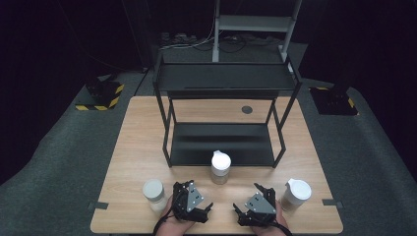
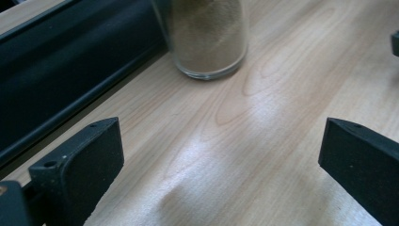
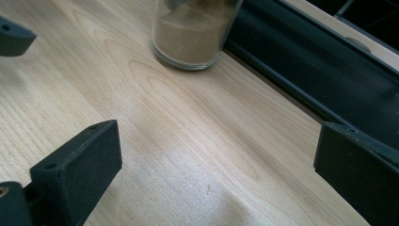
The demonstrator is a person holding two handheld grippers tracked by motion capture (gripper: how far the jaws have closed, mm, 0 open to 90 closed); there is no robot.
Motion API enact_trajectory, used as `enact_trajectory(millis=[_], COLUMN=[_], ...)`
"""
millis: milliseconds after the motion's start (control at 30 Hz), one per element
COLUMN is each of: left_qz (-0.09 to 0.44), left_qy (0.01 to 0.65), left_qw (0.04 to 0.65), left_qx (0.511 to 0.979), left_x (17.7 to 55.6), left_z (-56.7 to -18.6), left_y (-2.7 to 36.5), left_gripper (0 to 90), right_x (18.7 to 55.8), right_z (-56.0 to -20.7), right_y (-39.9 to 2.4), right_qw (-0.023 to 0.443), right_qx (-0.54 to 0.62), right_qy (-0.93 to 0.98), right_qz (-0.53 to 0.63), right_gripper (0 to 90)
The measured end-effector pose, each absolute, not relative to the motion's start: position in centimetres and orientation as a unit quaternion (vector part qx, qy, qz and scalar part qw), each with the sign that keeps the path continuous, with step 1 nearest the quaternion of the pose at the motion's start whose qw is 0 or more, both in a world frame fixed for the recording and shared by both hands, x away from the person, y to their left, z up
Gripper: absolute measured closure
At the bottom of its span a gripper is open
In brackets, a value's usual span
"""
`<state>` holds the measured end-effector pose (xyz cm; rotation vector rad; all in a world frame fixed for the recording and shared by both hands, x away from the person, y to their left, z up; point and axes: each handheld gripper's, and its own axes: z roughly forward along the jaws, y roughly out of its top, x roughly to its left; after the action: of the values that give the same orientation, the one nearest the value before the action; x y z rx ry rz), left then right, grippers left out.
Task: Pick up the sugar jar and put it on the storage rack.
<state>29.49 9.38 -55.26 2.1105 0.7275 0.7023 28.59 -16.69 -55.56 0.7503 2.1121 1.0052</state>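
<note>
Three glass jars of brownish powder with white lids stand on the wooden table (image 1: 137, 132): a centre jar (image 1: 221, 167), a left jar (image 1: 154, 194) and a right jar (image 1: 296, 193). My left gripper (image 1: 184, 188) rests near the front edge, open and empty, angled toward the centre jar (image 2: 209, 37); its jaws (image 2: 219, 136) stand wide over bare wood. My right gripper (image 1: 262, 191) mirrors it on the other side, open with nothing between its jaws (image 3: 214, 136), and faces the same jar (image 3: 193, 33) from the right.
A black two-tier metal rack (image 1: 223, 78) stands mid-table just behind the centre jar; its lower shelf (image 2: 56, 70) (image 3: 320, 61) lies close beside the jar. A small dark disc (image 1: 247, 109) sits in the tabletop behind the rack. Grey carpet surrounds the table.
</note>
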Motion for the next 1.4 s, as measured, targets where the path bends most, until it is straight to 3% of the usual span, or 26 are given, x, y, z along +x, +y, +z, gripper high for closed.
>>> enact_trajectory(millis=[933, 1400], left_qz=[0.267, 0.268], left_qy=[0.297, 0.281], left_qw=[0.402, 0.431], left_qx=[0.824, 0.814], left_x=[29.4, 28.3], left_z=[-55.1, -52.6], left_y=[9.6, 8.8], left_gripper=[0.7, 0.7], right_x=[28.5, 28.6], right_z=[-55.5, -55.4], right_y=[-17.0, -17.2], right_qw=[0.334, 0.331], right_qx=[0.294, 0.301], right_qy=[0.801, 0.797], right_qz=[0.401, 0.406], right_gripper=[0.4, 0.4])
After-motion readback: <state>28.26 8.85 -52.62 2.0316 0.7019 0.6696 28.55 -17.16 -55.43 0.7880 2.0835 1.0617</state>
